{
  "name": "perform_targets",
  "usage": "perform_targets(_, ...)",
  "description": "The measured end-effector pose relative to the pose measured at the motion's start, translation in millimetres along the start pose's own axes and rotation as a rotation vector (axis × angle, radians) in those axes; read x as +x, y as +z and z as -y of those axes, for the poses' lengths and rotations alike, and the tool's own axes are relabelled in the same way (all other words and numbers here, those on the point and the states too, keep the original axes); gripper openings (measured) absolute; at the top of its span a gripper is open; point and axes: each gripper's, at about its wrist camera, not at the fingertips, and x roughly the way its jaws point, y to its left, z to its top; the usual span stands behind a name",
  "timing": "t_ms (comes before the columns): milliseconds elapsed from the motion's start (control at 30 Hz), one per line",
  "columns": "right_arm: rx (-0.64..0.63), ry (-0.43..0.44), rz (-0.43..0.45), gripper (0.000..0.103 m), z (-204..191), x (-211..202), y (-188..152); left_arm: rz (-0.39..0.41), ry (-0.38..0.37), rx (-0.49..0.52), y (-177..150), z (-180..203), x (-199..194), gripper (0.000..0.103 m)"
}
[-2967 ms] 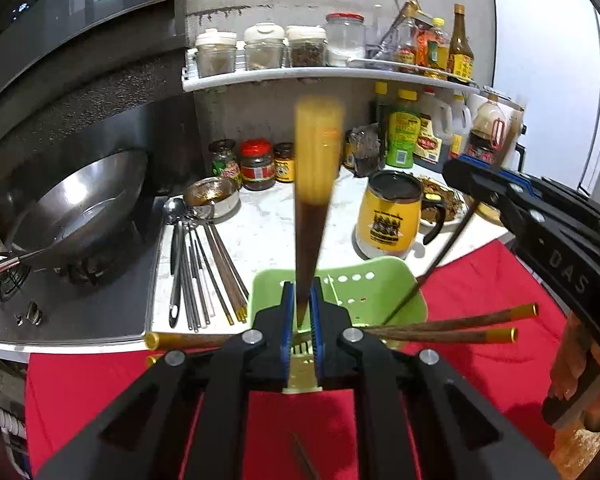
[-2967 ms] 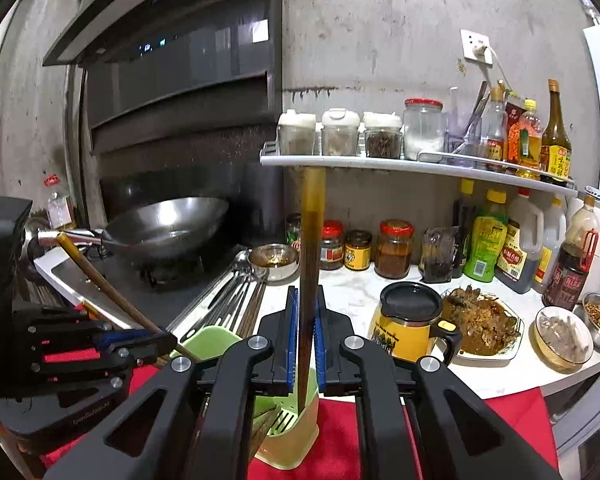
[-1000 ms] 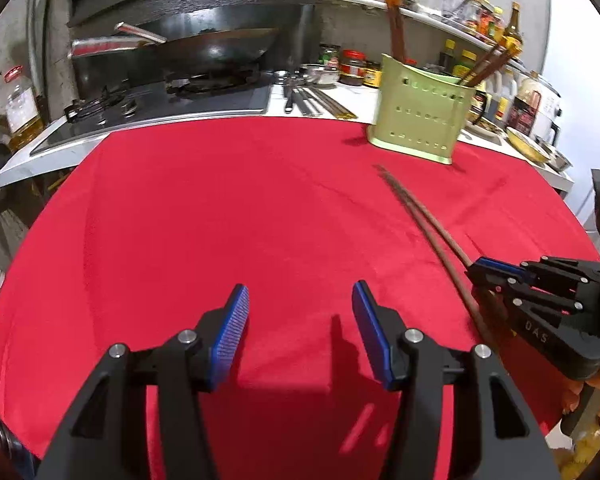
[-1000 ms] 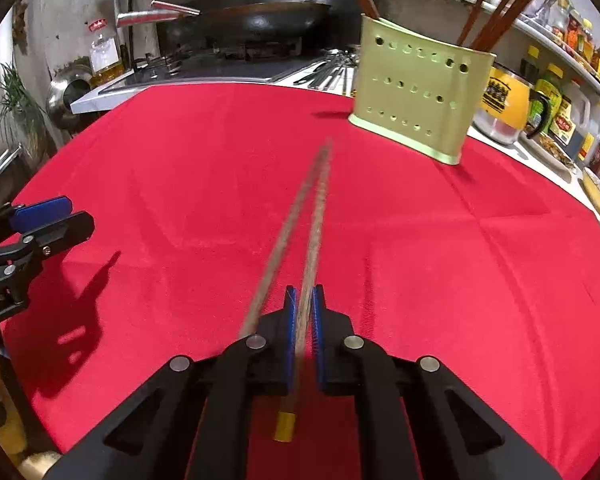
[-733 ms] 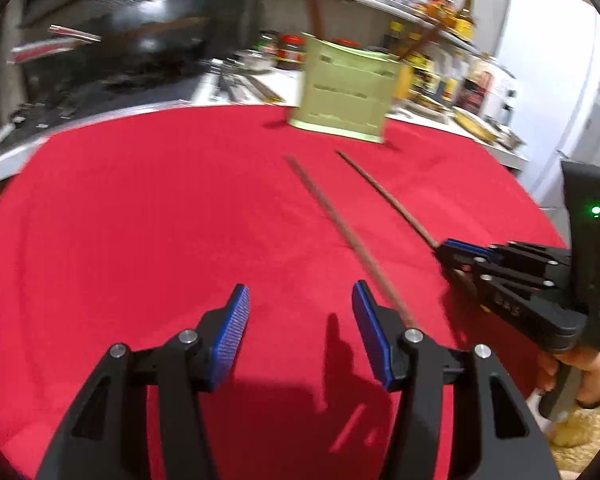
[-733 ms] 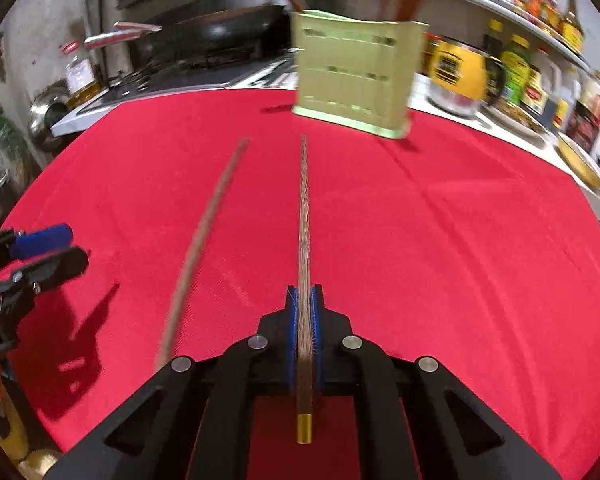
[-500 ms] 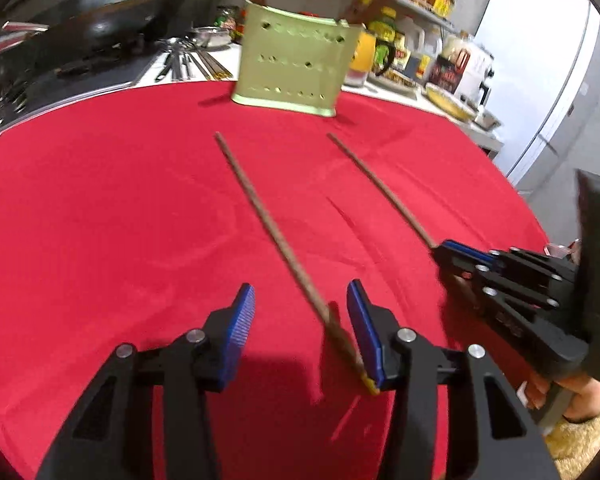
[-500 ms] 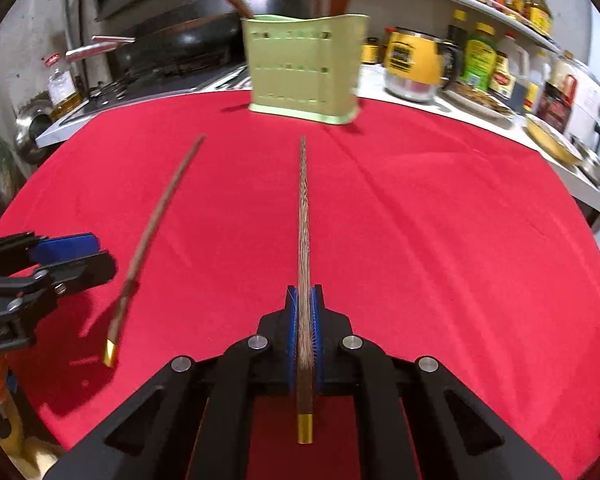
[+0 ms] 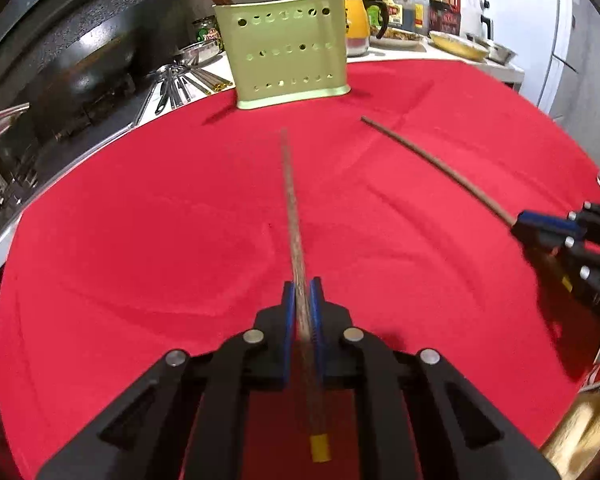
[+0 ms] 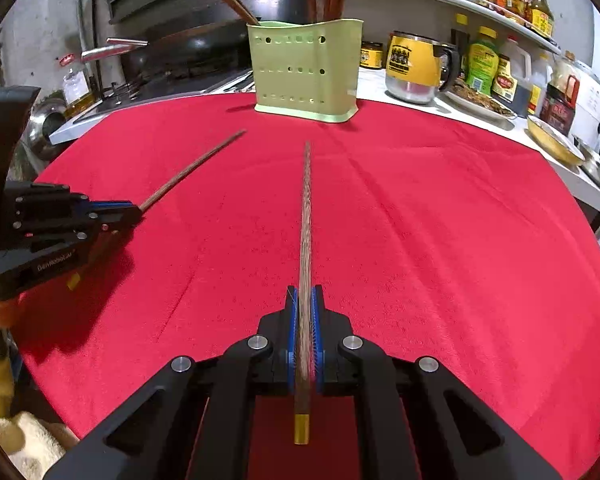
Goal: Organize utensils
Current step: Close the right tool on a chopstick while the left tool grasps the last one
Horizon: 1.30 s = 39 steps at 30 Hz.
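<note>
A pale green perforated utensil holder [image 9: 288,48] [image 10: 306,70] stands at the far edge of the red cloth with several chopsticks standing in it. My left gripper [image 9: 301,300] is shut on a brown chopstick [image 9: 291,204] with a gold end, pointing toward the holder. My right gripper [image 10: 305,304] is shut on a second brown chopstick [image 10: 306,208], also pointing toward the holder. Each gripper shows in the other's view, the right one [image 9: 540,230] at the right and the left one [image 10: 120,214] at the left, each with its chopstick sticking forward.
The red cloth [image 10: 440,220] covers a round table. Behind it lie a stove with a wok [image 9: 88,68], loose metal utensils on the counter [image 9: 180,84], a yellow mug [image 10: 414,66], bottles, jars and dishes of food [image 10: 480,98].
My left gripper, open and empty a second ago, has closed on the chopstick that lay on the cloth. My right gripper keeps its chopstick. Both views have swung toward the holder.
</note>
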Motion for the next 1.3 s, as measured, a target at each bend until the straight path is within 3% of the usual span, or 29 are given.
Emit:
perform_targets(100, 0.008, 0.008, 0.004, 0.009, 1.0, 1.2, 0.2, -0.002, -0.008, -0.024, -3.1, -6.3, -2.9, 0.008)
perform_targets(167, 0.012, 0.019, 0.009, 0.011, 1.5, -0.7, -2.3, 0.010, -0.025, -0.047, -9.2, -8.0, -7.5, 0.015)
perform_targets(200, 0.012, 0.032, 0.011, 0.015, 1.8, -2.9, -5.2, 0.020, -0.030, -0.055, -13.4, -8.0, -10.6, 0.019)
perform_targets(267, 0.015, 0.060, 0.017, 0.027, 2.9, -7.5, -10.7, 0.042, -0.030, -0.063, -25.8, -7.0, -18.6, 0.043)
perform_targets(300, 0.014, 0.067, 0.021, 0.030, 2.7, -10.0, -13.8, 0.048, -0.025, -0.064, -31.0, -5.9, -21.6, 0.043)
perform_targets(533, -0.015, 0.048, 0.065, 0.030, -4.1, -27.8, -38.3, 0.083, 0.009, -0.128, -62.0, -9.8, -39.0, 0.043)
perform_targets(800, -0.005, 0.032, 0.075, 0.029, -2.0, -37.8, -48.7, 0.110, 0.008, -0.140, -73.3, -5.0, -46.3, 0.043)
perform_targets(967, -0.002, 0.023, 0.084, 0.024, -1.1, -40.8, -53.3, 0.116, 0.023, -0.123, -69.1, -2.4, -43.4, 0.024)
perform_targets(1233, 0.000, 0.012, 0.111, 0.023, -0.8, -43.0, -59.0, 0.130, 0.044, -0.074, -64.8, 9.9, -39.7, 0.016)
perform_targets(1300, -0.004, 0.012, 0.116, 0.017, -1.9, -43.6, -60.0, 0.136, 0.054, -0.068, -65.1, 11.1, -39.5, 0.012)
